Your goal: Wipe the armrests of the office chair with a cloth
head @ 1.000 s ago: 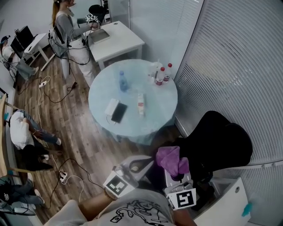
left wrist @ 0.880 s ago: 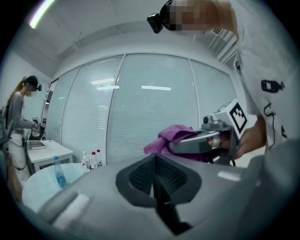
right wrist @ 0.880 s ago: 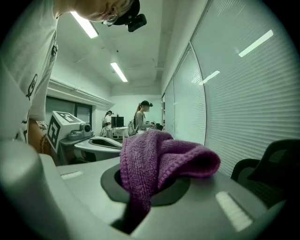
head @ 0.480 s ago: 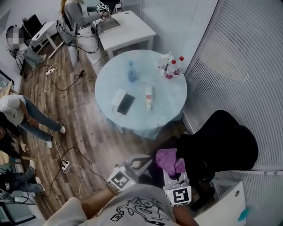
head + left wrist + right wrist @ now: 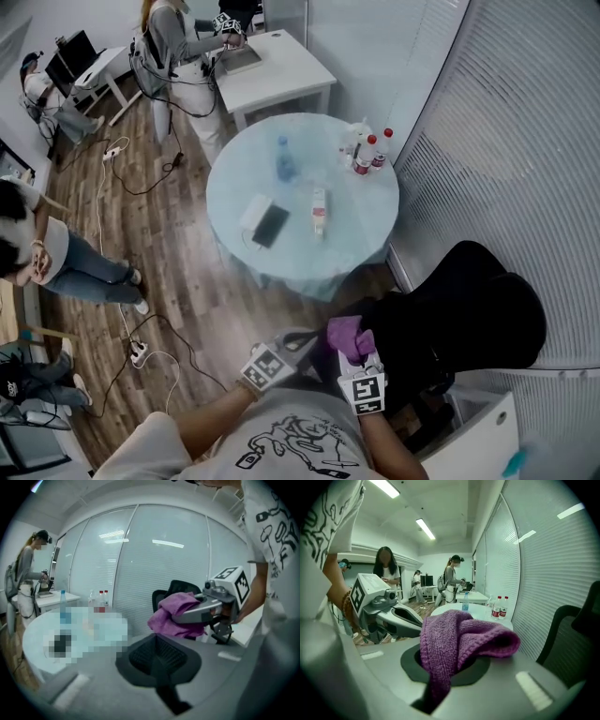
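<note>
Head view: right tool (image 5: 356, 354) holds the cloth (image 5: 349, 335) just beside the chair (image 5: 469, 309). Left gripper view: left tool (image 5: 157, 657) narrow, empty. Right gripper view: cloth clamped; wiping seems not yet begun, so next it needs pressing onto an armrest.

cloth (image 5: 349, 336): purple knit, bunched and folded over, pinched in right claw (image 5: 449, 667) | place: lower centre of head view, at chair's left edge | office chair (image 5: 469, 309): black, lower right of frame
</note>
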A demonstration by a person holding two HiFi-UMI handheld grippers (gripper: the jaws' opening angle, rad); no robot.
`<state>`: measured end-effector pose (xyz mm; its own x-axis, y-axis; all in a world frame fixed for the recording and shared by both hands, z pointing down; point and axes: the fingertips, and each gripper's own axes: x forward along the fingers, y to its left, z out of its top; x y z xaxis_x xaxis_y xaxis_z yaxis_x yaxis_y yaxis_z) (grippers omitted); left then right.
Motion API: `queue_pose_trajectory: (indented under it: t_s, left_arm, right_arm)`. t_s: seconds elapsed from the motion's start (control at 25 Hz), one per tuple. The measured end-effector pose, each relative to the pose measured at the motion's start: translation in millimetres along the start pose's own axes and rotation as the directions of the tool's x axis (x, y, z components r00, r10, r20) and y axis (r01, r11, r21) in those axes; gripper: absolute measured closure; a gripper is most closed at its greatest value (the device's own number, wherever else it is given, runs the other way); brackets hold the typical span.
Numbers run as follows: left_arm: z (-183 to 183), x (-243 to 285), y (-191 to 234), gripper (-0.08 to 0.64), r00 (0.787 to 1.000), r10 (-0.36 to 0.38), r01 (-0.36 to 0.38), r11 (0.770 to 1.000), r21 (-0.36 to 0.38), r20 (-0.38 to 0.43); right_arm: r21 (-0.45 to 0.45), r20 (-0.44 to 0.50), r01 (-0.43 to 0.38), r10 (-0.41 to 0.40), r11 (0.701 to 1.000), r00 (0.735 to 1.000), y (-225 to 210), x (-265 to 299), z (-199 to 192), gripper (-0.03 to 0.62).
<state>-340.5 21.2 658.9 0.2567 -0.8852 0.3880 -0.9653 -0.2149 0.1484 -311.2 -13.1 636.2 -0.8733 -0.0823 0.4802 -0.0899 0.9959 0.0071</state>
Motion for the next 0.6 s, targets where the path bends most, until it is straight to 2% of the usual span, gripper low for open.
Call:
queue_pose_trajectory:
  t_s: [0.32,0.48,0.6]
  left_arm:
    - [-77,35,8,0.558,0.989,-0.048,0.035,0.995,-0.089,-0.142]
    - [-113,51,8,0.558,0.971,-0.083,0.057,0.991,-0.118,-0.225]
    - [-137,62,6,0.558,0.949,-0.115,0.084,0.99,-0.116,-0.294]
  right_arm:
    - [-0.018,-0.121,-0.084,0.082,0.996,0.989,14,51,-75,0.563]
    - [-0.021,-0.219,-0.118,0.111,0.993,0.969,21,69,-113,0.563]
    - [-0.025,-0.293,-0.138,0.124,0.99,0.948,23,81,-144,0.563]
